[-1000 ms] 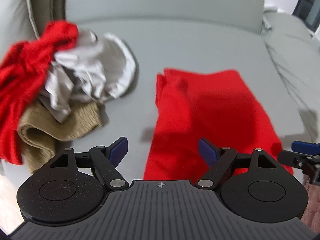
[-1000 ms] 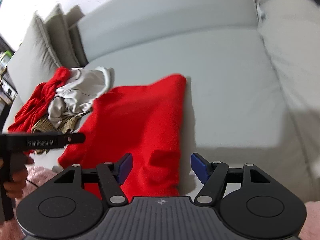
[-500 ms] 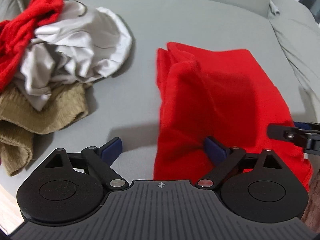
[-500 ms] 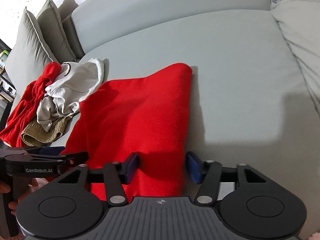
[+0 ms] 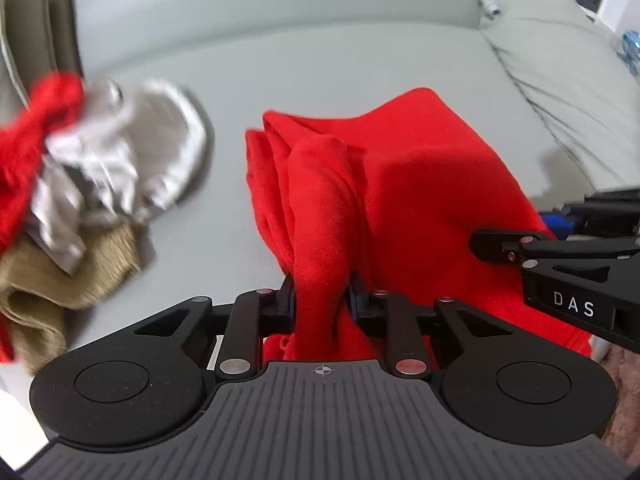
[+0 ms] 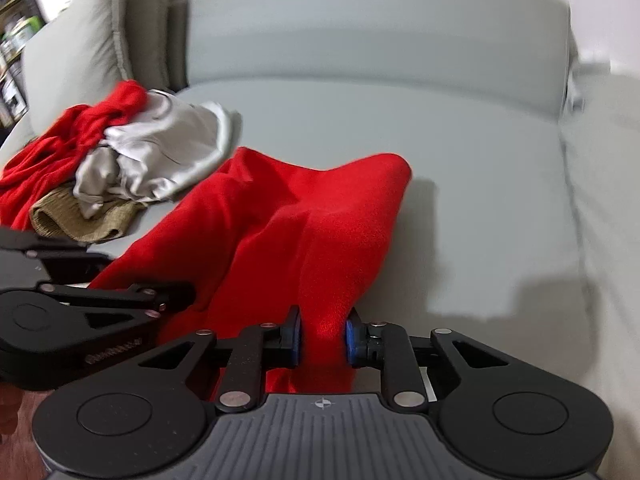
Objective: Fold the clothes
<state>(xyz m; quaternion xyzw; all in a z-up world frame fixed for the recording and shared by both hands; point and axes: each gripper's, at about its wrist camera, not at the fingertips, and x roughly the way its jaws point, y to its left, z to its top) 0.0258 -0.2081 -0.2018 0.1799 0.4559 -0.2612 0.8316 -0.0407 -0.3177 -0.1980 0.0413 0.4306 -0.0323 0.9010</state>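
Two grippers, left gripper [image 5: 321,300] and right gripper [image 6: 323,336], are clenching the near edge of a red garment [image 5: 420,184] that is lying on the grey sofa seat [image 6: 460,152]; lifting both evenly should keep the fold square. Beyond, crumpled clothes [image 6: 120,160] are waiting.

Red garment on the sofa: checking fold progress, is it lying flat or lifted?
Lifted at its near edge. The red garment is pinched by the left gripper and right gripper, rising in ridges.

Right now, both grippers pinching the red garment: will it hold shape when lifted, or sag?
Likely sags: the red garment already drapes in soft ridges from the right gripper. Probably light, bunching easily in the left gripper. Fleecy-looking surface, so slip seems unlikely.
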